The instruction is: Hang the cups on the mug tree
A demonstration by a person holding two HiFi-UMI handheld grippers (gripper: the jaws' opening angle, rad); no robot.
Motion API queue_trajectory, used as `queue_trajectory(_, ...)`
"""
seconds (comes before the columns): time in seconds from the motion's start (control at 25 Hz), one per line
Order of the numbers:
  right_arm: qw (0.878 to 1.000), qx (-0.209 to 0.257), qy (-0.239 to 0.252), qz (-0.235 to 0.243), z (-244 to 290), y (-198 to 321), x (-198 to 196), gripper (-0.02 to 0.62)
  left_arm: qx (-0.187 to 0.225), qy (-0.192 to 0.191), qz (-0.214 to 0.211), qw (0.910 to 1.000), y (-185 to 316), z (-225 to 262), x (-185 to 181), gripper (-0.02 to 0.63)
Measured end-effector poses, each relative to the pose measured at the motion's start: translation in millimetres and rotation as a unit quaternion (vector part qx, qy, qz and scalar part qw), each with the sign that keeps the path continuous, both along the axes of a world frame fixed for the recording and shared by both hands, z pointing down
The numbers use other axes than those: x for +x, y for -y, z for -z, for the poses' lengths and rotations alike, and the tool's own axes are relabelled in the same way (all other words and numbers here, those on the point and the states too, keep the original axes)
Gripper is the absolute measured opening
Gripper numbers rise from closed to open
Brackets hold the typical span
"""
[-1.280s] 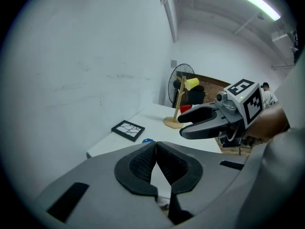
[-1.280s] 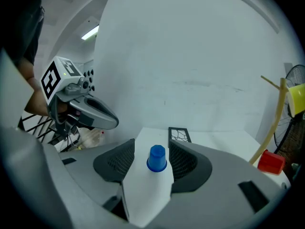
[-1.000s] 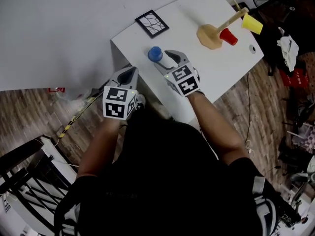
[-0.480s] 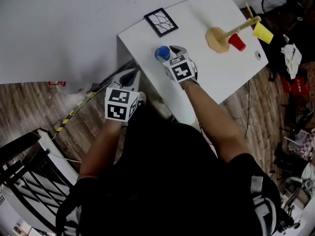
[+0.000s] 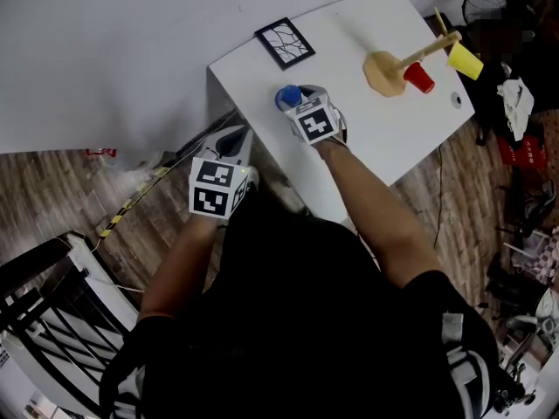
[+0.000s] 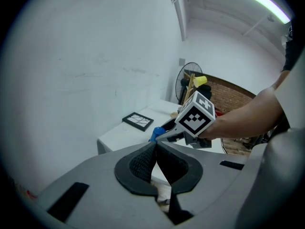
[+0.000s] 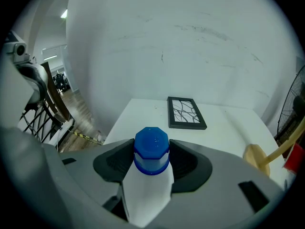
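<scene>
I see the head view dim, floor (image 5: 52, 195) murky, white table (image 5: 349, 33) brightest. Gripper views fisheye hard, corners black; ceiling strip light (image 6: 259, 1) glares; blue cup (image 7: 151, 149) sharp, near jaws soft.

cup (image 5: 287, 97) before frame (image 5: 285, 42), mug tree (image 5: 389, 66) right

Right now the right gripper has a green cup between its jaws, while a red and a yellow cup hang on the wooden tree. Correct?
Not quite. The right gripper view shows a blue cup, not a green one, between the jaws of the right gripper. The red cup and the yellow cup do hang on the wooden tree.
</scene>
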State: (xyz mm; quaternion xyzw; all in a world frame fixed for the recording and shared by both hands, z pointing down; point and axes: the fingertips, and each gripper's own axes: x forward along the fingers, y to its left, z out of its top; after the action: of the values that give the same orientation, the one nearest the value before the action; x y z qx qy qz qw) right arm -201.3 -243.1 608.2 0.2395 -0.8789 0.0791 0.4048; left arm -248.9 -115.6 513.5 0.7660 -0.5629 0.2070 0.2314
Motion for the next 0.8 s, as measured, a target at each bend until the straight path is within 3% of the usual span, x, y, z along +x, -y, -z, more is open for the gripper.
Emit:
queue_trajectory(0.48, 0.998, 0.038, 0.051, 0.004, 49, 2, 17, 0.222, 0.010, 0.003, -0.017, 0.9998, 22, 9, 6, 0.017)
queue_trajectory(0.8, 0.991, 0.087, 0.099, -0.014, 106, -2, 54, 0.221, 0.022, 0.009, -0.044, 0.9988, 42, 21, 24, 0.017)
